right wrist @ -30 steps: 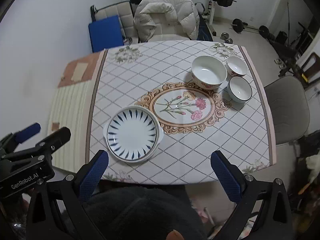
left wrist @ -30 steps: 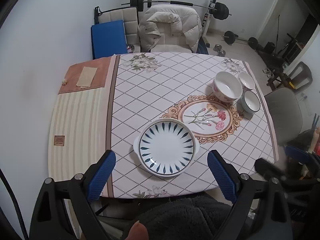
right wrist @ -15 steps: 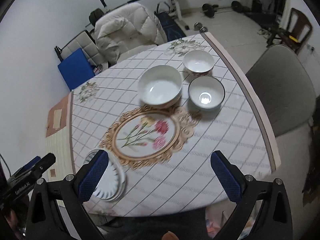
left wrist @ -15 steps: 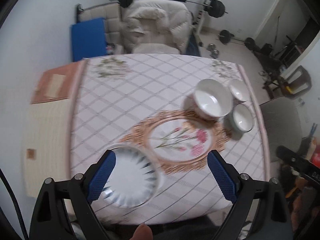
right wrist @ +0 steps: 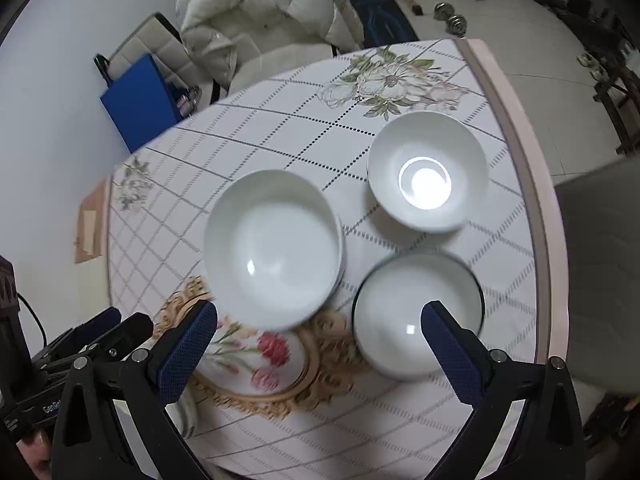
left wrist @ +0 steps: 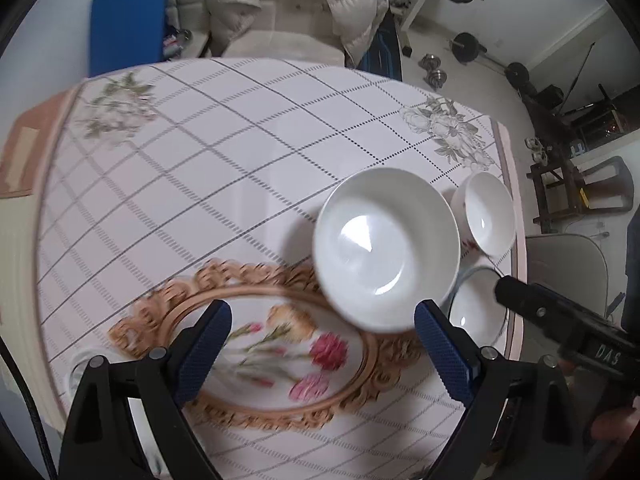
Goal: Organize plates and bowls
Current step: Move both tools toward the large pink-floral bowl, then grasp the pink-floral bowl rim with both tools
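Note:
A large white bowl point(left wrist: 386, 248) point(right wrist: 274, 248) stands on the table near its right side. A small white bowl point(left wrist: 488, 212) point(right wrist: 428, 172) stands behind it on the right. A dark-rimmed small bowl point(left wrist: 478, 308) point(right wrist: 418, 314) stands in front of that one. My left gripper point(left wrist: 322, 354) is open and empty, above the table just short of the large bowl. My right gripper point(right wrist: 318, 354) is open and empty, with its right finger over the dark-rimmed bowl. Only an edge of the blue-patterned plate point(left wrist: 76, 364) shows at the lower left.
The table wears a checked cloth with a gold floral medallion point(left wrist: 276, 352) point(right wrist: 260, 364). A chair with a white jacket point(left wrist: 296, 4) stands behind the table, a grey chair point(right wrist: 600, 272) to its right. Weights lie on the floor beyond.
Both grippers have moved forward and to the right across the table, from the plate toward the three bowls. The plate has slid almost out of view. Both stay open.

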`<state>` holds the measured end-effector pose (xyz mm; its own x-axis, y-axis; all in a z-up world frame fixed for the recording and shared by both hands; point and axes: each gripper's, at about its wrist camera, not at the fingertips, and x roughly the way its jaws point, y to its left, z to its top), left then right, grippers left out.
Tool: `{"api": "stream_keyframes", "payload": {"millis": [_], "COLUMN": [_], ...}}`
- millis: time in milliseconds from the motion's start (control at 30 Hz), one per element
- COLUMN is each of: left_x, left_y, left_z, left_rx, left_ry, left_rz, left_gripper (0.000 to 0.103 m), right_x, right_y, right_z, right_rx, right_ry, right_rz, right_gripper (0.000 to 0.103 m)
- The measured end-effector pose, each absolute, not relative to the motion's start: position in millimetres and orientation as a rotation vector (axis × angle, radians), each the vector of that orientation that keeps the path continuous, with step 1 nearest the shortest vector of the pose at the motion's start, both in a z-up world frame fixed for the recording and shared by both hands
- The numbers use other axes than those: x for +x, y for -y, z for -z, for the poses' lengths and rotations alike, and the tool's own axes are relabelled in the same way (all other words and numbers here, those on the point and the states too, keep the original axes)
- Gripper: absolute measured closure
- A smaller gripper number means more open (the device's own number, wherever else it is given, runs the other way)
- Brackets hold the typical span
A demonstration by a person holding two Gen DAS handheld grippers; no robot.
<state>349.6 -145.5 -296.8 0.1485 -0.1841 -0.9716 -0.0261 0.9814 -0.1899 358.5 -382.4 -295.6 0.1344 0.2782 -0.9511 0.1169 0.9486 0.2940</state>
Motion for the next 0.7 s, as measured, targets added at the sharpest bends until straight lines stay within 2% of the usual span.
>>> {"api": "stream_keyframes", "payload": {"millis": [33,167,267,333,433,500,567,633,700], "left_x": [358,386,397,399,399,399,399,398,397], "left_y": [149,158,159,160,159,160,162,162,158], "left_z": [306,343,365,375,386,394,401,407,409], "left_rx": [-0.173,-0.196,-0.211,-0.214,-0.237,-0.233,-0.226,-0.22,-0.228], "left_ry": [-1.433,-1.504,-1.544,-1.563,-1.587,-1.599,-1.615,-1.624,-1.617], "left_rz": [0.119,0.116,0.112,0.11,0.111,0.109,0.119,0.113,0.1], "left_gripper": [0.01,0.022,0.029,0.034,0.047,0.052,0.066,0.069,0.078], "right_x": [367,389,397,400,404,406,409,412,415], "right_y": [383,386,384,383,377,374,372,371,369], "right_z": [305,339,359,368,381,388,394,399,405], "right_rx": [0.326,0.341,0.373,0.406,0.42,0.422,0.414,0.396,0.372], "right_ry": [-1.453,-1.505,-1.54,-1.556,-1.584,-1.597,-1.61,-1.621,-1.63], "right_rz": [-0.125,-0.145,-0.168,-0.195,-0.23,-0.245,-0.243,-0.237,-0.226], "right_gripper": [0.0,0.005,0.017,0.036,0.047,0.061,0.066,0.073,0.081]}}
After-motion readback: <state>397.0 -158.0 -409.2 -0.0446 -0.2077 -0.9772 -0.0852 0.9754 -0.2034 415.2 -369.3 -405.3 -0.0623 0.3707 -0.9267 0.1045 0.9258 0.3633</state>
